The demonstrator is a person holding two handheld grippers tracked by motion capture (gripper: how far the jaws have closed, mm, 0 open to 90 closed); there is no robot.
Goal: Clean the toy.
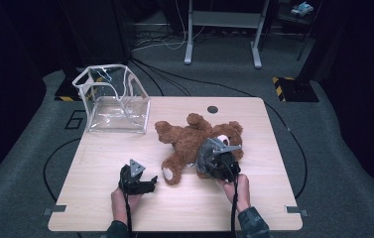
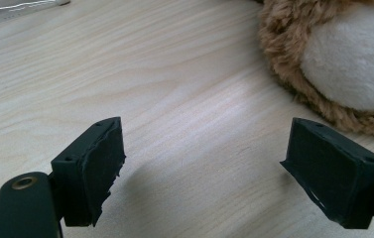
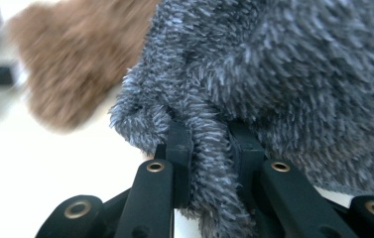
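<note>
A brown teddy bear (image 1: 189, 139) lies on its back in the middle of the wooden table (image 1: 100, 158). A grey fluffy cloth (image 1: 205, 154) hangs against the bear's head side, and my right gripper (image 3: 210, 148) is shut on a fold of this grey fluffy cloth (image 3: 293, 74), with brown fur blurred behind it. My left gripper (image 1: 147, 186) rests low on the table, left of the bear's white-soled foot (image 1: 167, 173). Its jaws stand wide open over bare wood (image 2: 204, 163), and the foot (image 2: 358, 64) lies just beyond the right jaw.
A clear plastic bag (image 1: 115, 101) with white trim stands open at the table's back left corner. A round cable hole (image 1: 213, 109) sits near the far edge. Cables and a desk frame (image 1: 222, 29) lie on the floor beyond.
</note>
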